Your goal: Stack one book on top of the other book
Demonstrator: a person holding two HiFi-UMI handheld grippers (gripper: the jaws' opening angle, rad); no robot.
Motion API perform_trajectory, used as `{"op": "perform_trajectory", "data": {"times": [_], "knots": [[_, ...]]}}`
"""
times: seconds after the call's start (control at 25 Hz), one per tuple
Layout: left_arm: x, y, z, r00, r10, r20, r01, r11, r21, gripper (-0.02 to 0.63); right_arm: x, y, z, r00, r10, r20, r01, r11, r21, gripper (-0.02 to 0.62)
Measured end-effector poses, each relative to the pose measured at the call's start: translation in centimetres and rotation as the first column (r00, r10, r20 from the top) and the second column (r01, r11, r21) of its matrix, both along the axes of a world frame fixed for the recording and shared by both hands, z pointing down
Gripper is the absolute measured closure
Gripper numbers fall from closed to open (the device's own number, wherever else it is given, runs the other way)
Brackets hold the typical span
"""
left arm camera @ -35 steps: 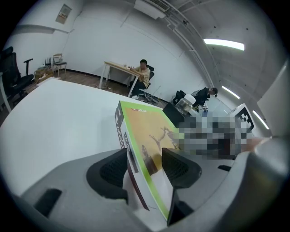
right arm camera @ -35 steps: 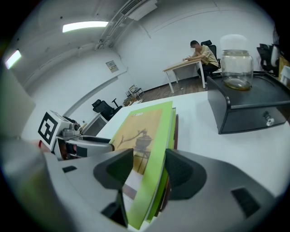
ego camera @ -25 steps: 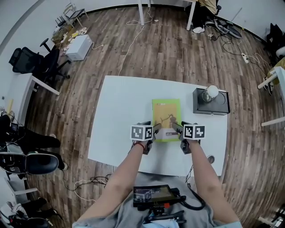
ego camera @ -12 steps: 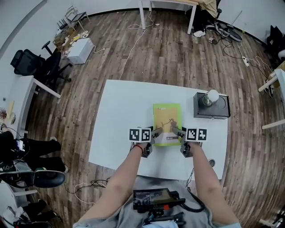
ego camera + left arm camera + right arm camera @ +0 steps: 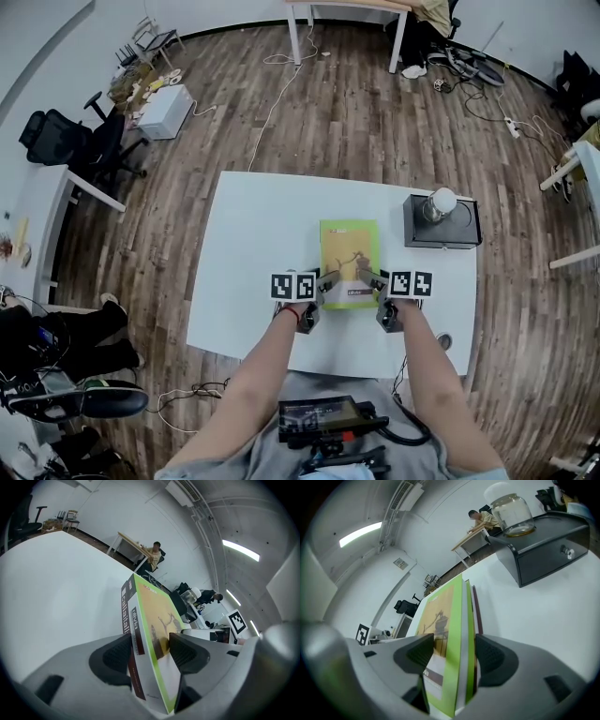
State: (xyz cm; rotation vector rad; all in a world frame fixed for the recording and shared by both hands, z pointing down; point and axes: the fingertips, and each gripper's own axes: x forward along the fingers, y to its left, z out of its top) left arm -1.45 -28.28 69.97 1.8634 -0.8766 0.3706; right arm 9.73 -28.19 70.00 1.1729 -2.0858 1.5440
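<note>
The left gripper [image 5: 150, 651] is squeezing the near left corner of the green book [image 5: 157, 613]. Its jaws are only a book's thickness apart. The right gripper [image 5: 454, 656] is squeezing the near right corner the same way. The dark red edge of the other book [image 5: 475, 603] is showing just under the green one. Both are in the middle of the table [image 5: 253, 234]. Farther right, a jar [image 5: 441, 200] is sitting on a black box [image 5: 457, 230]. Both grippers are still holding as they did a second ago.

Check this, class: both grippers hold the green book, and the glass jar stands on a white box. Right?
No: the box under the glass jar is black, as the right gripper view shows. The left gripper and right gripper do hold the green book.
</note>
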Motion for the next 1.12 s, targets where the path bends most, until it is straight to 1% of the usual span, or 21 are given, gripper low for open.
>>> {"op": "perform_trajectory", "data": {"times": [0.2, 0.4, 0.8, 1.12], "knots": [[-0.5, 0.9, -0.2, 1.000, 0.016, 0.014, -0.016, 1.000, 0.003, 0.342, -0.5, 1.4, -0.2, 1.000, 0.020, 0.013, -0.020, 1.000, -0.008, 0.340], [-0.4, 3.0, -0.1, 1.000, 0.017, 0.024, -0.018, 1.000, 0.022, 0.342, -0.4, 3.7, 0.0, 0.999, 0.045, 0.021, -0.045, 0.999, 0.000, 0.341], [-0.6, 7.7, -0.2, 0.999, 0.052, 0.016, -0.052, 0.999, 0.009, 0.342, -0.7, 8.7, -0.2, 0.999, 0.041, 0.024, -0.041, 0.999, -0.004, 0.341], [-0.8, 10.3, 0.2, 0.994, 0.102, 0.026, -0.102, 0.995, -0.002, 0.342, -1.0, 11.9, 0.3, 0.998, 0.059, 0.028, -0.058, 0.998, -0.018, 0.341]]}}
